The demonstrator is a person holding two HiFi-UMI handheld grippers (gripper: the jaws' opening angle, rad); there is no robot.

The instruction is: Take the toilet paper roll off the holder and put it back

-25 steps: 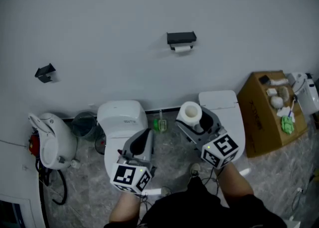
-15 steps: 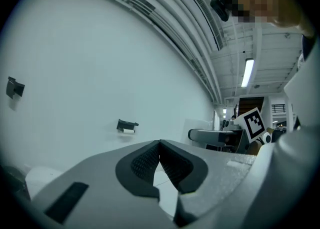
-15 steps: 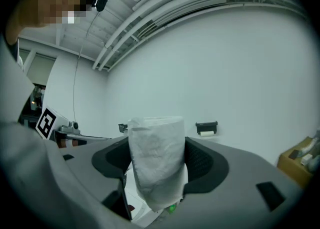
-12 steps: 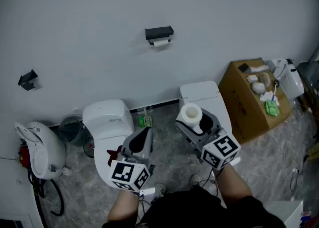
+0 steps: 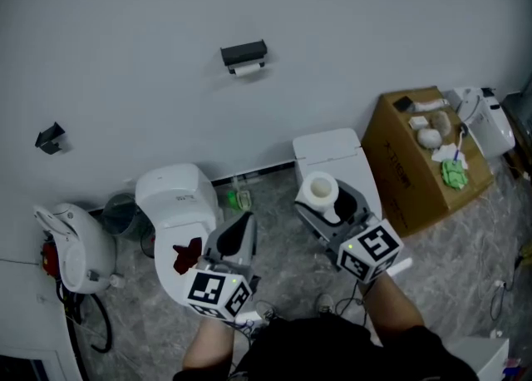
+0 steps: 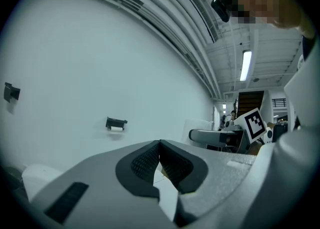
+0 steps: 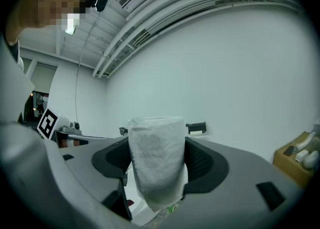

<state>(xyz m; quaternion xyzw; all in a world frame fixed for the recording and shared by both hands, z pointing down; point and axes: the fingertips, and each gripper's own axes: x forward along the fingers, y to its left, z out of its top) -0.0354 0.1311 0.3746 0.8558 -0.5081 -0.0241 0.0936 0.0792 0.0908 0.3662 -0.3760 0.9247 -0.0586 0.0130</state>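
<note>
A white toilet paper roll stands upright between the jaws of my right gripper, which is shut on it; in the right gripper view the roll fills the gap between the dark pads. The black holder hangs on the white wall, far ahead and above, with a bit of white paper under it. The holder shows small just right of the roll in the right gripper view. My left gripper is shut with nothing in it, and its pads meet in the left gripper view, where the holder is small at left.
Two white toilets stand against the wall, one with a red mark under my left gripper, one behind the right. A cardboard box with small items is at right. A white appliance, a bin and a wall bracket are at left.
The head view has swung: the holder, toilets and box slid left in the picture. Both grippers keep their place in view, the roll staying in the right one.
</note>
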